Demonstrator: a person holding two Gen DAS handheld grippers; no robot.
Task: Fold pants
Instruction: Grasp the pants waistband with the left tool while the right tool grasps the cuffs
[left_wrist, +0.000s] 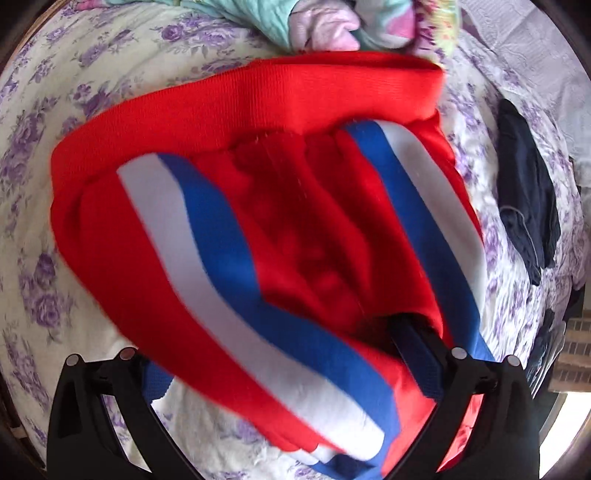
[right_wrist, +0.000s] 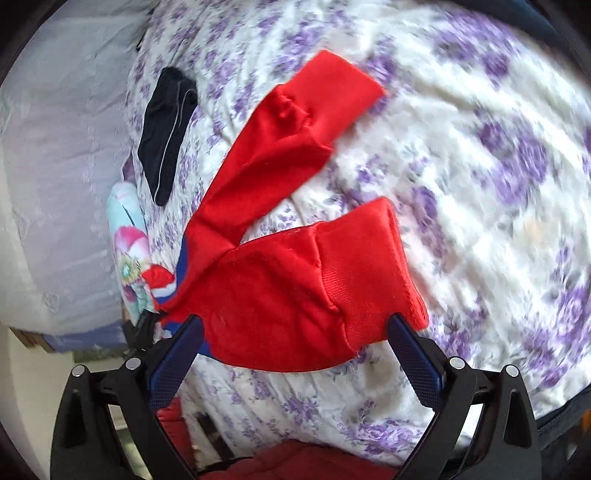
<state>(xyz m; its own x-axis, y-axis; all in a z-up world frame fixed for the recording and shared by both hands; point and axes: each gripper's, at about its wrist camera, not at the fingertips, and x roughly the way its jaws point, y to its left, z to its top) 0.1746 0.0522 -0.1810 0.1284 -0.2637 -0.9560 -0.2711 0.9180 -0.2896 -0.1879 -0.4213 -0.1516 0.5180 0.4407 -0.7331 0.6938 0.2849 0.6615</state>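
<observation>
The pants (left_wrist: 280, 206) are red with white and blue side stripes and a wide red waistband. In the left wrist view they fill the frame, bunched and draped over my left gripper (left_wrist: 280, 354); its fingers stand wide apart with cloth hanging between them, and one finger (left_wrist: 417, 350) is partly inside the fabric. In the right wrist view the two red legs (right_wrist: 295, 258) lie spread in a V on the bed, cuffs pointing right. My right gripper (right_wrist: 295, 332) is open, its fingers either side of the near leg's edge.
The bed carries a white cover with purple flowers (right_wrist: 480, 184). A dark garment (right_wrist: 166, 129) lies on it, also seen in the left wrist view (left_wrist: 524, 192). A pile of pastel clothes (left_wrist: 332, 26) sits beyond the waistband. A grey pillow (right_wrist: 62, 166) is at left.
</observation>
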